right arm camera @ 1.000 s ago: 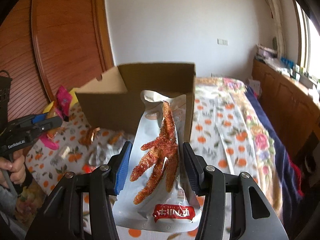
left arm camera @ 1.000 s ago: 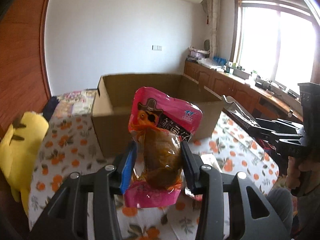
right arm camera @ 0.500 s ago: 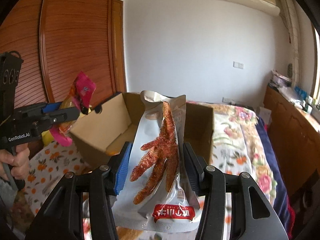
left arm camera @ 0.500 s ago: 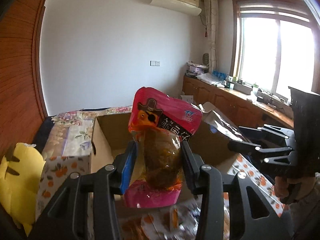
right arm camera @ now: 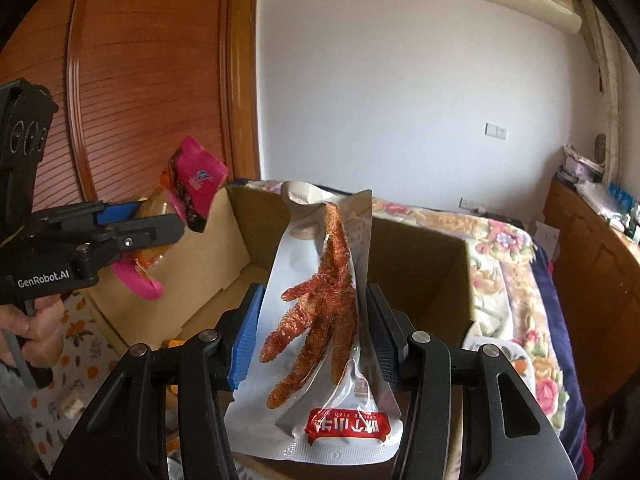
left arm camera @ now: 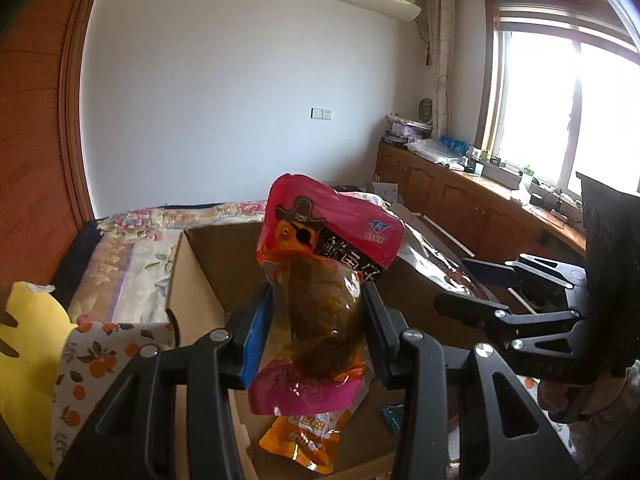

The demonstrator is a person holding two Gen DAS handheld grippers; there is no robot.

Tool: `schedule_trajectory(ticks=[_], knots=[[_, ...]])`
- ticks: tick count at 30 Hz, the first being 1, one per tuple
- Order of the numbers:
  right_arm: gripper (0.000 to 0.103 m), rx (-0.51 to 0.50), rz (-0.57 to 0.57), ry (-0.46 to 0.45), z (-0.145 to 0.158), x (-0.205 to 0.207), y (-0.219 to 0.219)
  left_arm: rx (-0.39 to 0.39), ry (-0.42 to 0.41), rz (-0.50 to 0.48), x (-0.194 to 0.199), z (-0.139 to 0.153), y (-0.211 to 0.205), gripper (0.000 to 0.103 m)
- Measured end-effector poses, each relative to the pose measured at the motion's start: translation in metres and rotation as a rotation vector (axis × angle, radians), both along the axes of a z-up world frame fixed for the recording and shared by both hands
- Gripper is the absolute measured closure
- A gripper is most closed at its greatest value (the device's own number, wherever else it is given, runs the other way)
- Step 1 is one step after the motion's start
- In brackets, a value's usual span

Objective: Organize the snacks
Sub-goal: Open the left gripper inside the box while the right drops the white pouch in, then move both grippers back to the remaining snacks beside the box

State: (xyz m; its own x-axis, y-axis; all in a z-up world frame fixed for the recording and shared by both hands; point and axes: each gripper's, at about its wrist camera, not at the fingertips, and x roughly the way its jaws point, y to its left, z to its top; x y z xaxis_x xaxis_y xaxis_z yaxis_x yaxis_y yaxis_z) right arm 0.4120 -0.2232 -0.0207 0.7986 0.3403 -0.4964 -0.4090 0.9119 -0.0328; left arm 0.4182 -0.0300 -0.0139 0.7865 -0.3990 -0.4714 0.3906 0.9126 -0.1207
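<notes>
Left wrist view: the left hand-held gripper [left arm camera: 318, 322] clamps the pink snack pouch [left arm camera: 326, 280] at frame centre, over the open cardboard box [left arm camera: 208, 276]; release low, beside the orange packet [left arm camera: 304, 442].

Right wrist view: the right hand-held gripper [right arm camera: 312, 336] clamps the chicken-foot pouch [right arm camera: 320, 320] centrally above that box; lower past the rim before opening.

Your right gripper [right arm camera: 316, 334] clamps a silver chicken-foot pouch [right arm camera: 320, 320] upright over the open cardboard box [right arm camera: 420, 264]; at your left, the left gripper [right arm camera: 148, 226] grips a pink snack packet [right arm camera: 192, 188] above the box's near wall; a floral bedspread [right arm camera: 508, 248] lies beyond.
</notes>
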Motion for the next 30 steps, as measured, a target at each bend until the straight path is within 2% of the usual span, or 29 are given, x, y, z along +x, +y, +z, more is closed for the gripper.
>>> schedule_trajectory(ticks=[7, 16, 20, 24, 30], knots=[[0.051, -0.006, 0.005, 0.039, -0.025, 0.007, 0.002, 0.028, 0.024, -0.014, 0.007, -0.018, -0.011, 0.060], [0.049, -0.002, 0.017, 0.055, -0.028, 0.007, 0.002, 0.056, -0.007, -0.006, 0.001, -0.018, -0.014, 0.058], [0.045, 0.007, 0.017, 0.054, -0.028, 0.009, -0.002, 0.081, -0.021, -0.003, -0.001, -0.019, -0.017, 0.055], [0.041, 0.001, 0.011, 0.042, -0.028, 0.008, -0.003, 0.075, -0.023, -0.001, -0.002, -0.019, -0.017, 0.051], [0.041, 0.006, 0.014, 0.037, -0.027, 0.006, -0.004, 0.066, -0.020, 0.021, -0.003, -0.018, -0.012, 0.046]])
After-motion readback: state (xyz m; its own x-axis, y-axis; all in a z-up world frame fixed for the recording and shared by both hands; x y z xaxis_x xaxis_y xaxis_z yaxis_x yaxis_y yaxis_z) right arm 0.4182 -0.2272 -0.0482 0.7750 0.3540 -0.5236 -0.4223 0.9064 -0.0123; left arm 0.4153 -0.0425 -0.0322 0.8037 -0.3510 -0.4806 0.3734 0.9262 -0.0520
